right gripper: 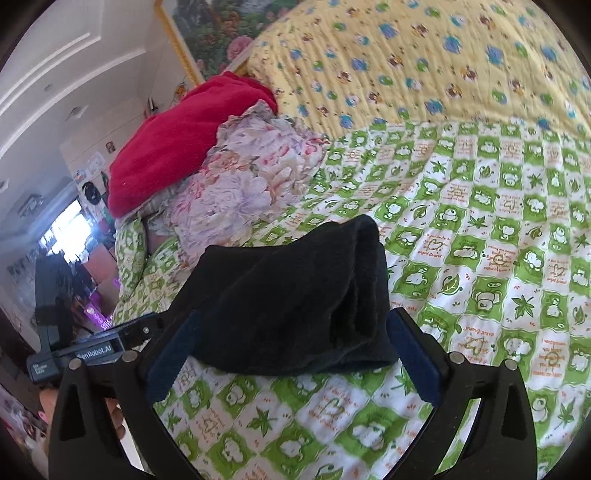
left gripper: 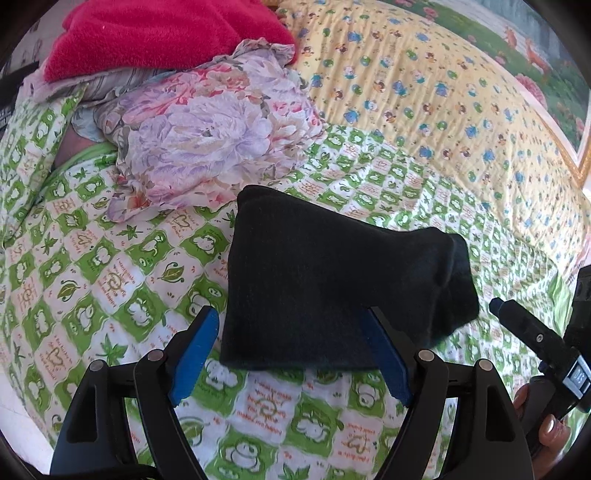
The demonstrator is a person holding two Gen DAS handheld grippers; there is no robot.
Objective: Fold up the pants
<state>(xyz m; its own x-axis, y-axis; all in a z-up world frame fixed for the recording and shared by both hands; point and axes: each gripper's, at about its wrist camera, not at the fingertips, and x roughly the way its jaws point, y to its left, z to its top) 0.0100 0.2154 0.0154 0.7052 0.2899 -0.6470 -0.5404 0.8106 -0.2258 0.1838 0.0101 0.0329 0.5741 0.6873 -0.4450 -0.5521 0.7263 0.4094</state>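
Left wrist view, left to right: green and white checked quilt (left gripper: 110, 266) covers the bed, red blanket (left gripper: 155, 33) bunched at top left with a floral cloth (left gripper: 207, 133) spilling below it onto the quilt, left gripper (left gripper: 291, 328) at the bottom with blue pads (left gripper: 195, 354), jaws wide apart and holding nothing, black pants (left gripper: 332, 280) folded into a compact bundle lying on the quilt right in front of it, near edge of the bundle sitting between the two fingertips and overlapping the right one, cannot tell if the pads touch the fabric, yellow cartoon-print quilt (left gripper: 424, 92) behind to the upper right, right gripper (left gripper: 496, 306) poking in from the far right edge just beside the bundle, a hand (left gripper: 543, 424) on its handle at lower right. Right wrist view, left to right: room with a bright window at far left, the left gripper's body (right gripper: 92, 347) at left, red blanket (right gripper: 177, 147) and floral cloth (right gripper: 240, 181) piled beyond, right gripper (right gripper: 295, 325) at bottom with jaws spread wide, nothing clamped, pants (right gripper: 295, 295) resting on the green quilt (right gripper: 480, 258) between and just ahead of its fingers, folded layers stacked thicker on the bundle's right side, yellow quilt (right gripper: 406, 55) across the top right
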